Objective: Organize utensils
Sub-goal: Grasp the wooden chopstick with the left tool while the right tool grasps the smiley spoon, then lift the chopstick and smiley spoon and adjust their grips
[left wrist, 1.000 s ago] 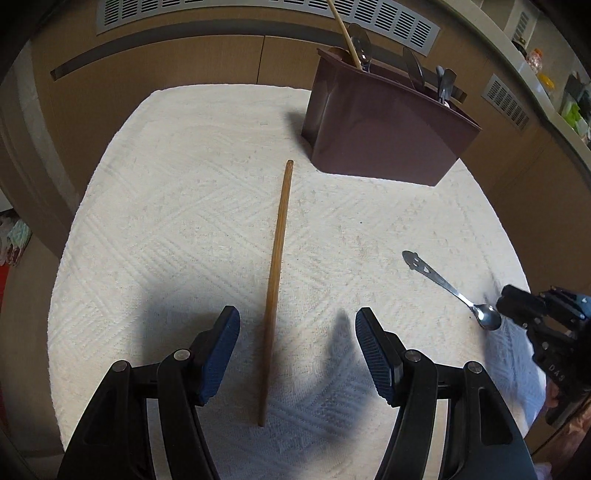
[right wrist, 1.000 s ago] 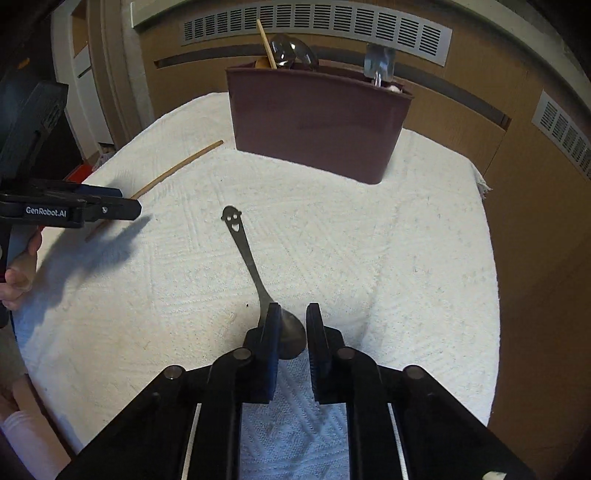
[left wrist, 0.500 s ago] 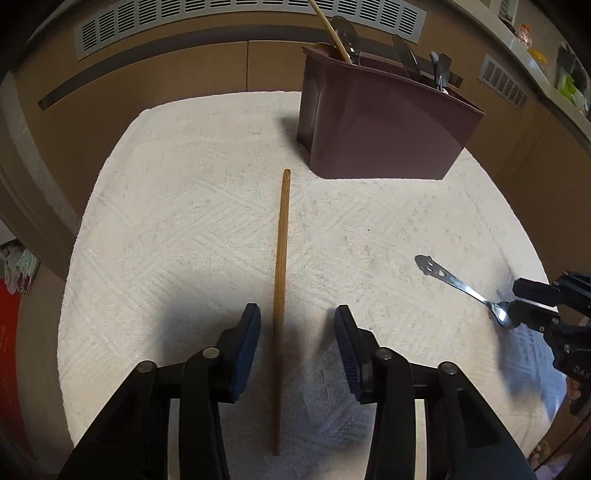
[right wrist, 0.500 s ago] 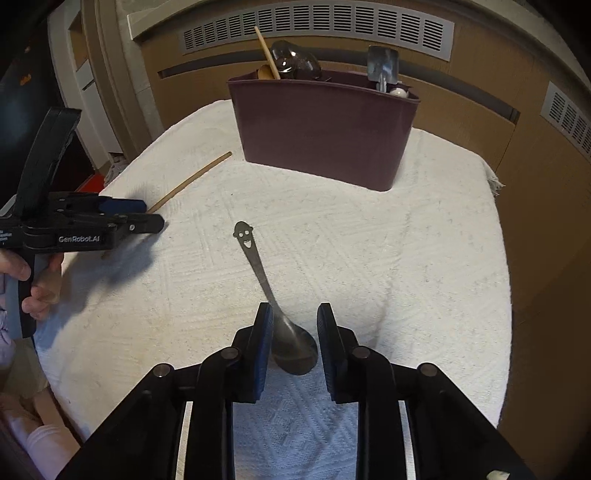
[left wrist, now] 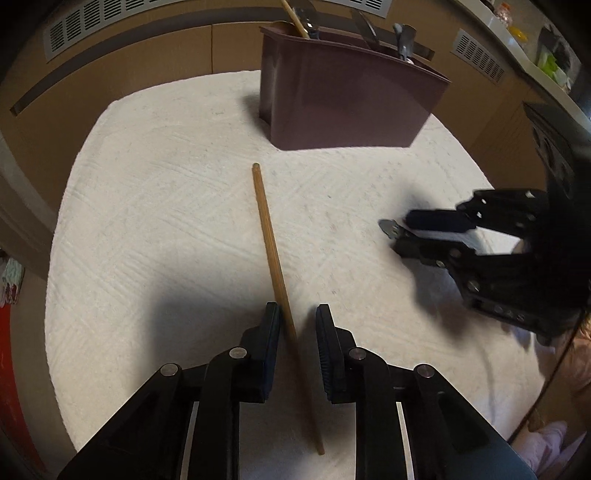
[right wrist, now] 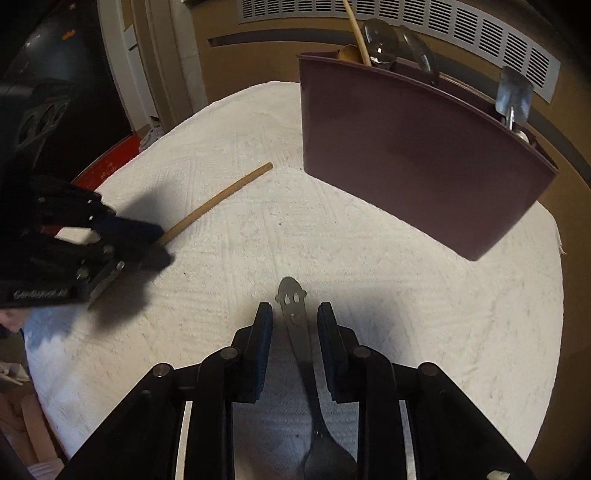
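A long wooden stick [left wrist: 269, 236] lies on the white towel [left wrist: 166, 221]. My left gripper [left wrist: 297, 325] is open with its jaws narrowly either side of the stick; the left pad touches it. A metal spoon with a smiley-face handle [right wrist: 295, 325] lies on the towel between the narrowly open jaws of my right gripper [right wrist: 294, 321], bowl toward the camera. The stick also shows in the right wrist view [right wrist: 218, 201], and the spoon's handle tip in the left wrist view [left wrist: 389, 227]. A maroon utensil holder [left wrist: 343, 99] stands at the back, also in the right wrist view [right wrist: 417, 162].
The holder has a wooden stick [right wrist: 356, 33], spoons [right wrist: 380, 42] and a flat metal utensil [right wrist: 513, 94] standing in it. Brown cabinet fronts with vents [right wrist: 406, 22] run behind the table. The towel's edges drop off at left and right.
Both grippers moved forward along their objects and lower. The left jaws narrowed around the stick. The right jaws opened slightly and now straddle the spoon's handle instead of its bowl.
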{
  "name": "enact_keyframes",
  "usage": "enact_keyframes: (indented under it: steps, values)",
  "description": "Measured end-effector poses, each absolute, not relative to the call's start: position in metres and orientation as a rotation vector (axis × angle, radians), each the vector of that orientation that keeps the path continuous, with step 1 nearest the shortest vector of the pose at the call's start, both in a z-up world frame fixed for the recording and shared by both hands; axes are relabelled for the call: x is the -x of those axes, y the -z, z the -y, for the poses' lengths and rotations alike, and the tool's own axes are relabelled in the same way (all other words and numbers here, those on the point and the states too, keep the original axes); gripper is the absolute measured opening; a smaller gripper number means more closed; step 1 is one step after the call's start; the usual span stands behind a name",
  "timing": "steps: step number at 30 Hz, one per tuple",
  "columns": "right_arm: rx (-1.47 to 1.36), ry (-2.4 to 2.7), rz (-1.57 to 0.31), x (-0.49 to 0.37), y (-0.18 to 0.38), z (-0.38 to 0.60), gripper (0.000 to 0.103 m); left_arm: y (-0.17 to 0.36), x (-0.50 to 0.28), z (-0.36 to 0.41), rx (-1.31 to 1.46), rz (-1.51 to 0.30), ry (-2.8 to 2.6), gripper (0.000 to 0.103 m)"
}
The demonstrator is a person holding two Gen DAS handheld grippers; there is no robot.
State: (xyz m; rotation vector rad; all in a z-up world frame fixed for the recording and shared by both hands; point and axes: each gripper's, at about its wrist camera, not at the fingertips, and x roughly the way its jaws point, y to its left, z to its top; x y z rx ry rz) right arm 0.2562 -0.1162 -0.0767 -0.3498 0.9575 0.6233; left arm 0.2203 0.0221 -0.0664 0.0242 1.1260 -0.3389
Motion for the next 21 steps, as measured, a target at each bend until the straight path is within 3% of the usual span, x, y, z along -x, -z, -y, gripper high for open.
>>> enact_keyframes:
  steps: [2,5,15,19,21]
  values:
    - [0.38,-0.61,-0.953,-0.254,0.077,0.113,0.022,0.065,-0.214,-0.018,-0.026,-1.146,0.359,0.021]
    - [0.388,-0.574,-0.94,-0.251,0.078,0.118,0.011,0.064,-0.221,-0.019,-0.023,-1.169,0.327,0.021]
    - [0.214,-0.563,-0.961,-0.252,0.082,0.163,0.014,0.066,-0.281,-0.001,-0.09,-1.193,0.307,0.021]
    - [0.194,-0.576,-0.943,-0.254,0.078,0.158,0.02,0.065,-0.284,0.0,-0.069,-1.156,0.293,0.007]
    - [0.211,-0.566,-0.932,-0.258,0.077,0.153,0.021,0.064,-0.275,-0.003,-0.025,-1.132,0.303,0.006]
